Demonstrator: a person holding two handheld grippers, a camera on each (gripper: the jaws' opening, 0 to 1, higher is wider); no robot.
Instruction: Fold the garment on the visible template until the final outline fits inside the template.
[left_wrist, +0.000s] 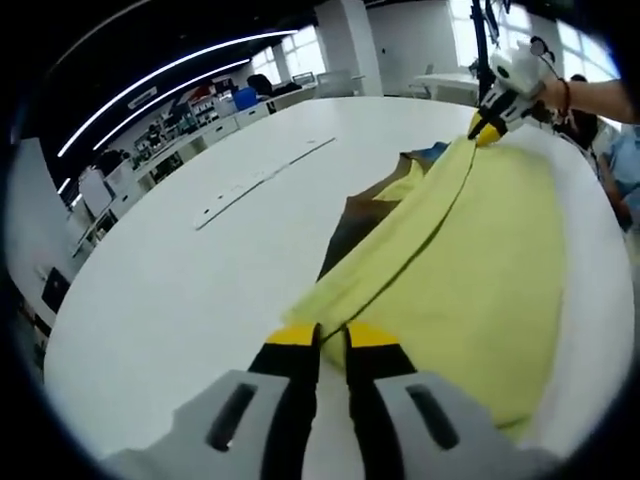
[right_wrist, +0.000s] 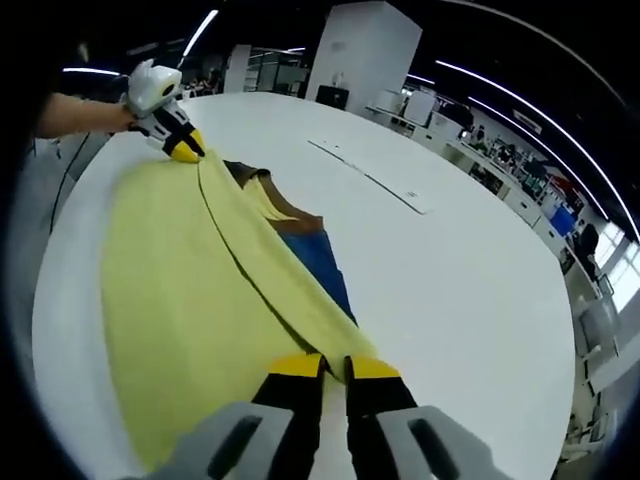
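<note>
A yellow garment (left_wrist: 490, 250) (right_wrist: 170, 300) lies spread on the white table. One long edge is lifted into a taut fold between the two grippers. My left gripper (left_wrist: 332, 335) is shut on one end of that fold, and it appears far off in the right gripper view (right_wrist: 178, 140). My right gripper (right_wrist: 335, 367) is shut on the other end, and it appears far off in the left gripper view (left_wrist: 492, 120). A brown and blue template (left_wrist: 352, 218) (right_wrist: 318, 258) lies under the garment, mostly covered, with one side showing beyond the fold.
The round white table (left_wrist: 180, 290) (right_wrist: 450, 290) stretches wide beyond the fold. A thin white strip (left_wrist: 262, 182) (right_wrist: 372, 176) lies on it. A person's forearm (left_wrist: 598, 95) (right_wrist: 75, 115) holds the far gripper. Office desks stand behind.
</note>
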